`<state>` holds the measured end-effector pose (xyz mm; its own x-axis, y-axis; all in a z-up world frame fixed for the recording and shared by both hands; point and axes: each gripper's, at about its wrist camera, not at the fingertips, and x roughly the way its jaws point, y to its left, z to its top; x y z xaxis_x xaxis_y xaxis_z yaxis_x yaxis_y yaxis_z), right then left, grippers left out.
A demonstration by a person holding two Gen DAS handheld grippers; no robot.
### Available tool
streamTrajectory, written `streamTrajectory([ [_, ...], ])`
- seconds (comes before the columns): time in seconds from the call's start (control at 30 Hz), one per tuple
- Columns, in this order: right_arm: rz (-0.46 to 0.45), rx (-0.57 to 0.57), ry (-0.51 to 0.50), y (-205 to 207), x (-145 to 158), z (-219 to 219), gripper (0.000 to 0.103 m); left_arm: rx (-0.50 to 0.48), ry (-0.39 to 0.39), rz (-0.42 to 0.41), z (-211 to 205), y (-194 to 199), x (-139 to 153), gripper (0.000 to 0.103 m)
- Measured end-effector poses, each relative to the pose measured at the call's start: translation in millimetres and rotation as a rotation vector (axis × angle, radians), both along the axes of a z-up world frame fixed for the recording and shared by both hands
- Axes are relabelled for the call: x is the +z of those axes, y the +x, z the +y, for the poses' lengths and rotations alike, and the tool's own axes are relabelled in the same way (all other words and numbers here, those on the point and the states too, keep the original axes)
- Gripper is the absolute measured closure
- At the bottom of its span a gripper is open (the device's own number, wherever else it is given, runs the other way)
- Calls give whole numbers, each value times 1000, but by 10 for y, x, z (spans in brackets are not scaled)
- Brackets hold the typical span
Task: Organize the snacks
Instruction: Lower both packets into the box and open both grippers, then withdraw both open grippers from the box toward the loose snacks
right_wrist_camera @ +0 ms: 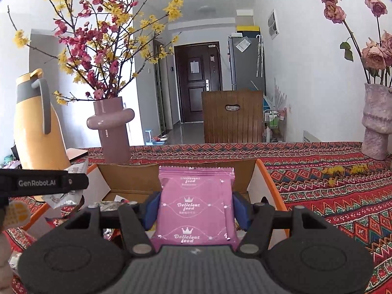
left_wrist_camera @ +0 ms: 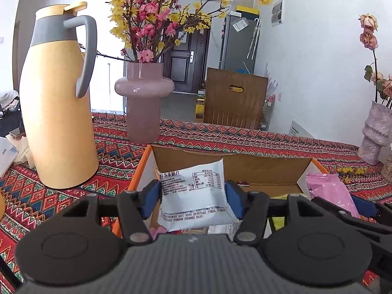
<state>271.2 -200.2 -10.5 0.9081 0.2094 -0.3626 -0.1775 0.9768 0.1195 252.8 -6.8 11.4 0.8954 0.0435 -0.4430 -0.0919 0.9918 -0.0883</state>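
An open cardboard box (left_wrist_camera: 245, 166) with orange outer sides sits on the patterned tablecloth, just ahead of both grippers. My left gripper (left_wrist_camera: 192, 196) is shut on a crumpled white snack packet (left_wrist_camera: 196, 186) with printed text, held over the box's left half. My right gripper (right_wrist_camera: 196, 208) is shut on a pink "Delicious food" packet (right_wrist_camera: 193, 203), upright over the box (right_wrist_camera: 127, 178). That pink packet (left_wrist_camera: 328, 191) also shows at the right of the left wrist view. Other wrapped snacks (right_wrist_camera: 107, 204) lie inside the box, mostly hidden by the grippers.
A tall yellow jug (left_wrist_camera: 61, 122) with a grey handle stands left of the box. A pink vase (left_wrist_camera: 143, 107) of flowering branches is behind it. A textured vase (right_wrist_camera: 377, 127) of dried roses stands far right. A wooden chair (right_wrist_camera: 232, 117) is beyond the table. Fallen yellow petals (right_wrist_camera: 343, 170) lie on the cloth.
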Motion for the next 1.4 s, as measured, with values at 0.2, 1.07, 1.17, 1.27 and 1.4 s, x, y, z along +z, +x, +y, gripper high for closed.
streamTrajectory([
  [0.2,0,-23,26,2,8,-63,26,24,-11,-22,23,-22,21,17],
  [1.07,-76,-56,21,-281,293,-101,0,47,-94,-81,146,-398,383,0],
  [1.17,-84,-49,14,-413,349,-76,0,32,-93,-89,149,-524,443,0],
  [1.27,-89,-46,8,-565,386,-44,0,22,-94,-94,177,-660,481,0],
  [1.4,-82,-39,10,-740,410,-10,0,14,-105,-95,253,-861,493,0],
])
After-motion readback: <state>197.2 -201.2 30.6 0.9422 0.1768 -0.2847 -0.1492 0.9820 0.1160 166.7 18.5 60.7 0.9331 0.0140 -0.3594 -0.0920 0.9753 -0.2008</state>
